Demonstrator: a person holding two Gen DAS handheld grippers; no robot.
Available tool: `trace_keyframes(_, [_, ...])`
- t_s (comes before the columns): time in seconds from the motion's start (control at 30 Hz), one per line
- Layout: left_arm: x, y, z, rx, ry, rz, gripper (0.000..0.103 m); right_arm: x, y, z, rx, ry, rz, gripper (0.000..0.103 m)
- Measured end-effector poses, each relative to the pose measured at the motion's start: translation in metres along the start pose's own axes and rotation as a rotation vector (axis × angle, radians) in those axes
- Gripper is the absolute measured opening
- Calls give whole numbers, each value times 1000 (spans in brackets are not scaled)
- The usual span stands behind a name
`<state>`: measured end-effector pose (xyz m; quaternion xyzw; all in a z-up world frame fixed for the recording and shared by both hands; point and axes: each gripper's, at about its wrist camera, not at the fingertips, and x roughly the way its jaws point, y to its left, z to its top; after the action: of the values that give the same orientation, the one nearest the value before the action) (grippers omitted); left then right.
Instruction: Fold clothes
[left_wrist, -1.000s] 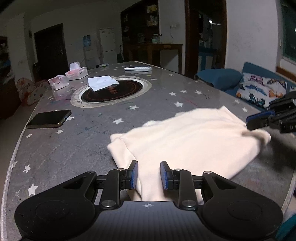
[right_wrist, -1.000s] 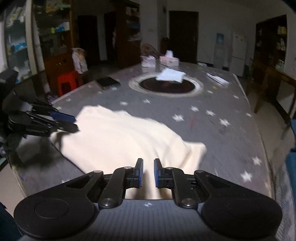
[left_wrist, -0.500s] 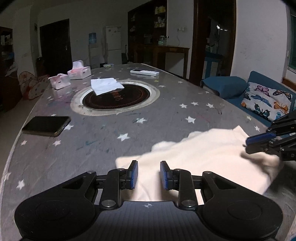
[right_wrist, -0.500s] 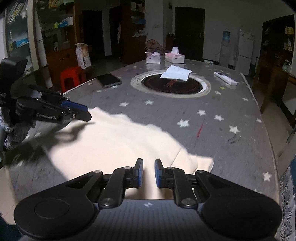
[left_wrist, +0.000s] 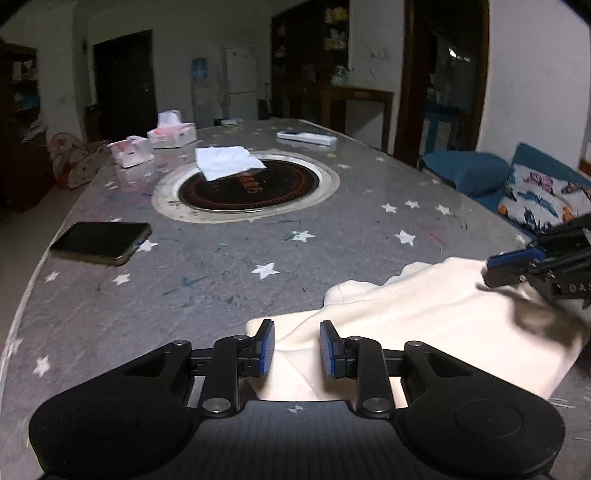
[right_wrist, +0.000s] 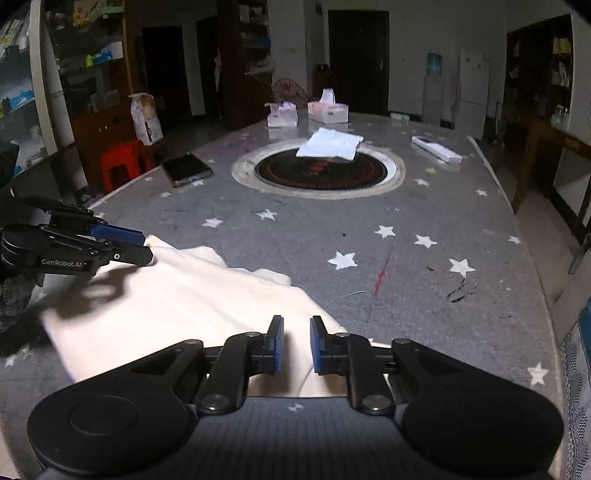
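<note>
A cream garment (left_wrist: 436, 325) lies crumpled at the near edge of a grey table (left_wrist: 229, 266) printed with white stars. It sits in a bright patch of light, bunched into soft folds rather than spread flat.

The left gripper (left_wrist: 296, 348) hovers at the garment's left edge. Its blue-padded jaws are opening, with a fold of cloth showing in the gap between them, but the pads do not press on it. The right gripper (right_wrist: 296, 344) sits at the opposite edge of the garment. Its jaws are also opening, standing narrower than the left pair, with cloth visible between them and no pinch on it. Each gripper appears in the other's view, low over the cloth and throwing a dark shadow on it.

Farther back on the table, a round black hotplate (left_wrist: 247, 184) sits in a pale ring, with a white cloth (left_wrist: 225, 162) lying over its rim. A dark phone (left_wrist: 101, 242) lies to the left. Two tissue boxes (left_wrist: 171, 133) and a white remote (left_wrist: 306, 137) rest near the far edge.
</note>
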<state>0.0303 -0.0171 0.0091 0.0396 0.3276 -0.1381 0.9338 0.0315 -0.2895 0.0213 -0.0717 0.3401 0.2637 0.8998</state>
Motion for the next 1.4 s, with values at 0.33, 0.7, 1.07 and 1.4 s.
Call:
trace_keyframes(0.33, [-15, 4, -22, -114, 39, 4, 37, -8, 14, -19, -71, 11, 1, 23])
trace_keyframes(0.7, [-39, -8, -31, -106, 49, -36, 37, -20, 10, -21, -117, 35, 8, 24])
trace_keyframes(1.07, [4, -11, -7, -33, 46, -7, 36, 14, 9, 3, -36, 33, 6, 24])
trace_keyframes(1.4, [-6, -11, -5, -31, 26, 22, 49, 5, 21, 3, -49, 16, 18, 41])
